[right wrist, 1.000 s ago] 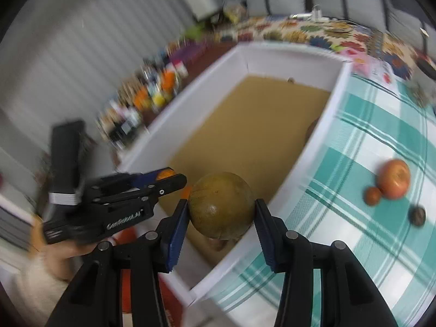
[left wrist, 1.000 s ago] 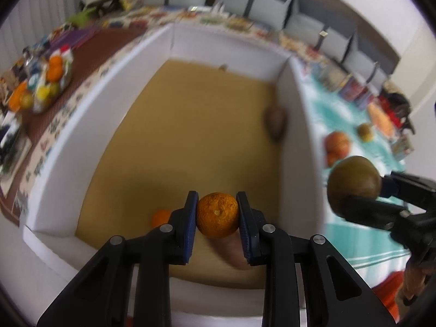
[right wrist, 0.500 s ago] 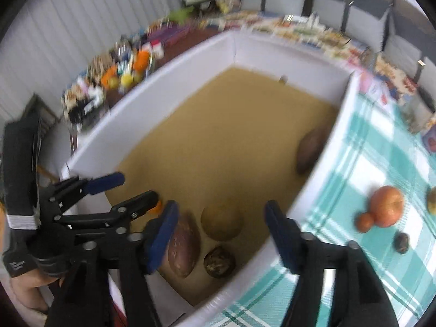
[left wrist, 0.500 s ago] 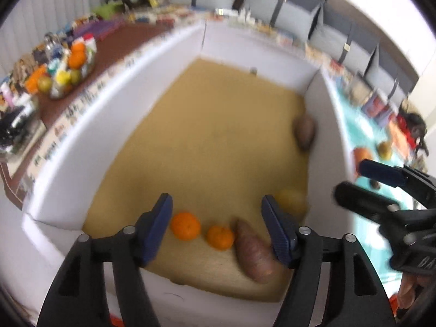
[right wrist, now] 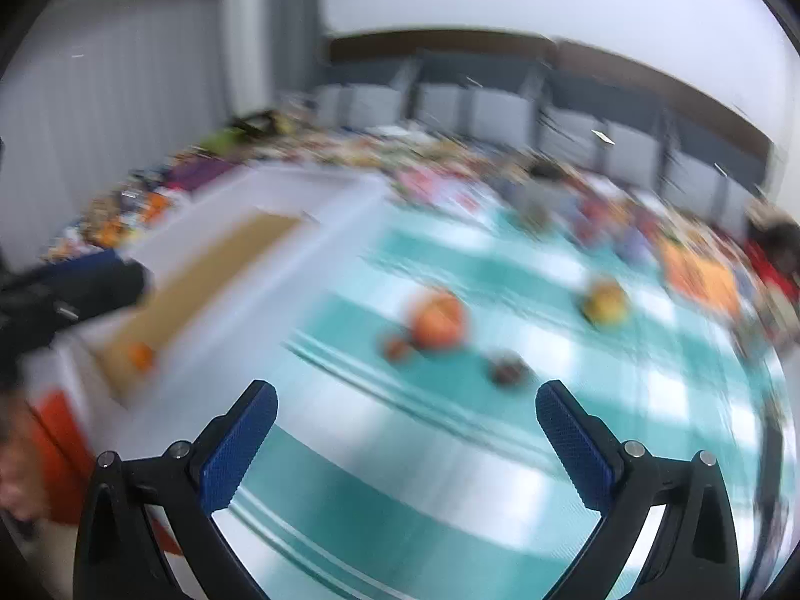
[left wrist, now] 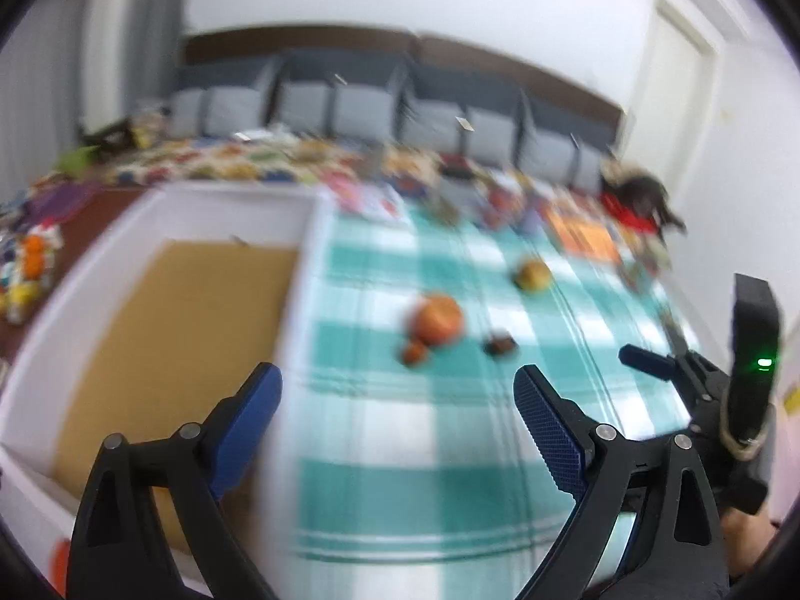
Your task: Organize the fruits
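Both views are blurred by motion. My left gripper (left wrist: 395, 375) hangs over the teal checked cloth (left wrist: 400, 450), just right of the white box (left wrist: 200, 210); its jaws are opening with nothing between them. My right gripper (right wrist: 406, 390) is also over the cloth, its jaws opening and empty. Ahead of both lie a large orange fruit (left wrist: 436, 319) (right wrist: 439, 319), a small reddish fruit (left wrist: 415, 351) (right wrist: 397, 348), a small dark fruit (left wrist: 500, 345) (right wrist: 509, 369) and a yellowish fruit (left wrist: 534, 275) (right wrist: 606, 302). An orange (right wrist: 140, 354) lies in the white box (right wrist: 320, 230).
Grey cushions (left wrist: 350, 110) line the far wall behind a cluttered strip of colourful items (left wrist: 575, 230). Bottles and small things (left wrist: 30, 270) stand on the brown surface left of the box. A person's hand (right wrist: 15, 475) shows at the lower left.
Both grippers let go of their fruits over the box, the left an orange, the right a round greenish fruit. They opened wide and swung right, from the box to the checked cloth.
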Demonstrator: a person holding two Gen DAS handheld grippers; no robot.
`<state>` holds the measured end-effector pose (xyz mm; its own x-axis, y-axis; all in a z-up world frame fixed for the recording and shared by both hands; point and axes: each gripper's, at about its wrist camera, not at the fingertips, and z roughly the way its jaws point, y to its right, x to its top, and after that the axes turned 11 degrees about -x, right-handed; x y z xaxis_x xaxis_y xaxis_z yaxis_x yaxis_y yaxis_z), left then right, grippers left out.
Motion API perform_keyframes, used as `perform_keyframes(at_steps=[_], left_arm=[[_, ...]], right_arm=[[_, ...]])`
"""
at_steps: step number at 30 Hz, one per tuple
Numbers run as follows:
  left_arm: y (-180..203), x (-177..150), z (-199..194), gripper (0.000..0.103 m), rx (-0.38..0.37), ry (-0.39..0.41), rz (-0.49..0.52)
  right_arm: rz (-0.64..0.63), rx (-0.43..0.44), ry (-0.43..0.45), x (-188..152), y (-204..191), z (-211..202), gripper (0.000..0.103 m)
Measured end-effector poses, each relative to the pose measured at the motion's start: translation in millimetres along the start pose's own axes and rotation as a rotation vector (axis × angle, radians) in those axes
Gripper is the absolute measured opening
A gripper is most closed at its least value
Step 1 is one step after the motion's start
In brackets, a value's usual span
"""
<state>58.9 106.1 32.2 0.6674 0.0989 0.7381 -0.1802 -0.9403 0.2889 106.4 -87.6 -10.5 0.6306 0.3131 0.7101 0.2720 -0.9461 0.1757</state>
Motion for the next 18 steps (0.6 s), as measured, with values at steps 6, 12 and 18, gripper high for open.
perform_keyframes(at_steps=[6,12,18], left_arm=[[48.1,-64.3,90.5,0.095,-0.072,-0.199,0.038],[63.2,-71.5,139.8,0.095,-0.027,-0.230,0.106],[56.9,-72.4,174.0,0.095,0.015,-0.231,0.107]], right_arm=[[0.156,-0.168,-0.152,-87.6,84.8,51.6,0.103],[0.244,-0.203,-0.177,-116.2,126.0,65.1,0.103],[0.252,-0.218,-0.158,-112.0,133.9,79.6,0.103]])
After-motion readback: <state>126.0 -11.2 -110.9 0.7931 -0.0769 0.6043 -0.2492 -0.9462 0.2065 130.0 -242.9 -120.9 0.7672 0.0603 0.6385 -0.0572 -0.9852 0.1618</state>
